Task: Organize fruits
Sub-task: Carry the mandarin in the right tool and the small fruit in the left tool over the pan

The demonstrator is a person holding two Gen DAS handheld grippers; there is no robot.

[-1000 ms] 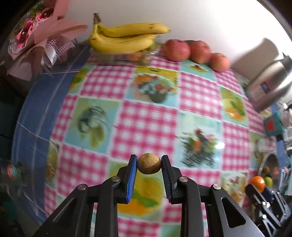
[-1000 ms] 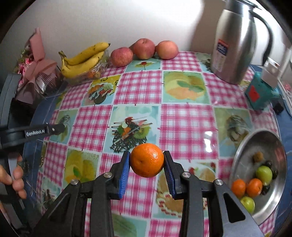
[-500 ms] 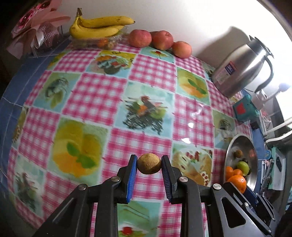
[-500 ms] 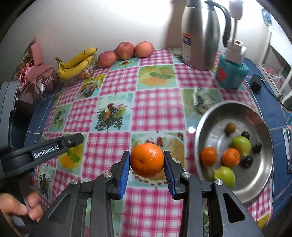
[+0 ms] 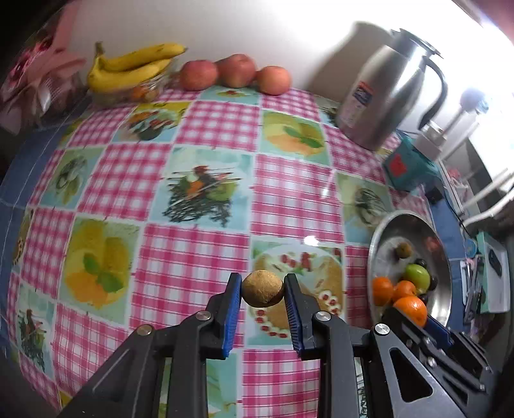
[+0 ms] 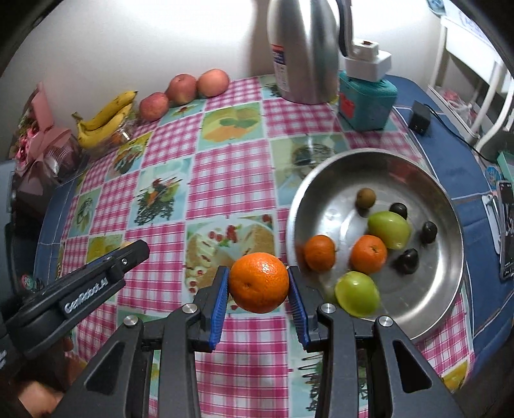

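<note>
Right wrist view — jaws clamp orange [image 6: 259, 282], navel forward; left jaws clamp brown fruit [image 5: 262, 288].

- A plain white wall [image 6: 135, 41] stands right behind the table [image 6: 449, 160], which is pushed up against it.
- A checked pink tablecloth [image 5: 205, 257] with food pictures covers most of the table; blue cloth shows along its edges.
- Strong light [image 5: 488, 19] washes out the wall off the table's right end.
- White furniture [image 6: 475, 58] with slim rails stands just past that right end.
- A glare spot [image 5: 310, 240] sits on the tablecloth.
</note>
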